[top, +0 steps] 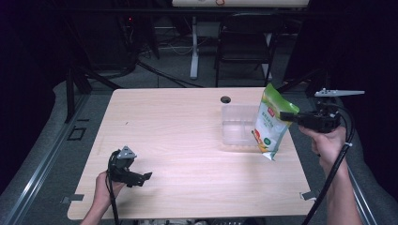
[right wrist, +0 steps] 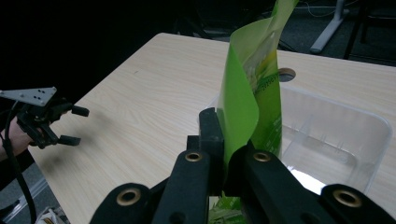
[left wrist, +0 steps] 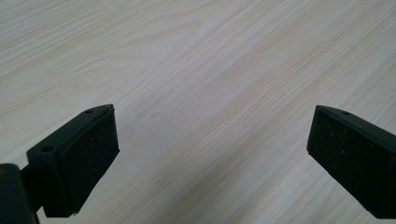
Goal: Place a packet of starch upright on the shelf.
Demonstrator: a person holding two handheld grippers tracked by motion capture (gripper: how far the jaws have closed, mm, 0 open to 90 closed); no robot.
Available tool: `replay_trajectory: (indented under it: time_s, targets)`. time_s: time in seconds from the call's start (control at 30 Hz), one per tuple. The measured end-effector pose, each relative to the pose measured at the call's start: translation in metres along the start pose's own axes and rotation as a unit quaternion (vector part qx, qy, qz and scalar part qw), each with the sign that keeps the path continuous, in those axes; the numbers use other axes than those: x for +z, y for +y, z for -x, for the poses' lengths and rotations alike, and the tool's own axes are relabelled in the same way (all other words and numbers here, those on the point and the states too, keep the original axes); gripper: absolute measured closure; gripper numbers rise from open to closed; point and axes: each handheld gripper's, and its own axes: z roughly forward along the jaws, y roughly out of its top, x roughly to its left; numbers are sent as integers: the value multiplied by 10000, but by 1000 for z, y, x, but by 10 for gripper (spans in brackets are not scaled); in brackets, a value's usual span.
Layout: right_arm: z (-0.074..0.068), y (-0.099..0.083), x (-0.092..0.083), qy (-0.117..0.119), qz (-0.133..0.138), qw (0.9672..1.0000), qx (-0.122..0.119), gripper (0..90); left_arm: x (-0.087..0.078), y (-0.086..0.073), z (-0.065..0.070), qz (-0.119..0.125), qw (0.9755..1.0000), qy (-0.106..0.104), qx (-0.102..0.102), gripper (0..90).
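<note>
Here, green pouch (top: 271, 123) at clear bin's (top: 233, 125) right rim, table (top: 178, 136) left open.

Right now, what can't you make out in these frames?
- Print on the green pouch: too small in the high view; edge-on in the right gripper view.
- Pouch bottom: cut off behind the right gripper in its own view.
- Clear bin: its right part is hidden by the pouch in the high view.

Left gripper (top: 141, 178) low at near left, jaws wide apart, hand (top: 104, 186) behind it. Right gripper (top: 287, 116) raised at far right, jaws clamped, pointing left.
</note>
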Motion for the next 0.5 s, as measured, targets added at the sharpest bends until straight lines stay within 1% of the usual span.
replay_trajectory:
  time_s: [0.23,0.3,0.37,0.43,0.5]
  targets:
    - [9,9,-6,-207,181,9995,147,900,0,0,0,0,10000,-3,5,21]
    - [12,12,-7,-272,220,9992,194,900,-1,0,0,-44,10000,-45,16,21]
    - [17,13,-7,-257,303,9988,286,900,0,0,0,-21,10000,-23,20,21]
    - [21,13,-7,-309,392,9980,394,900,0,0,-1,-40,10000,-44,21,21]
    - [24,14,-7,-394,418,9974,445,900,0,0,0,-39,10000,-48,22,21]
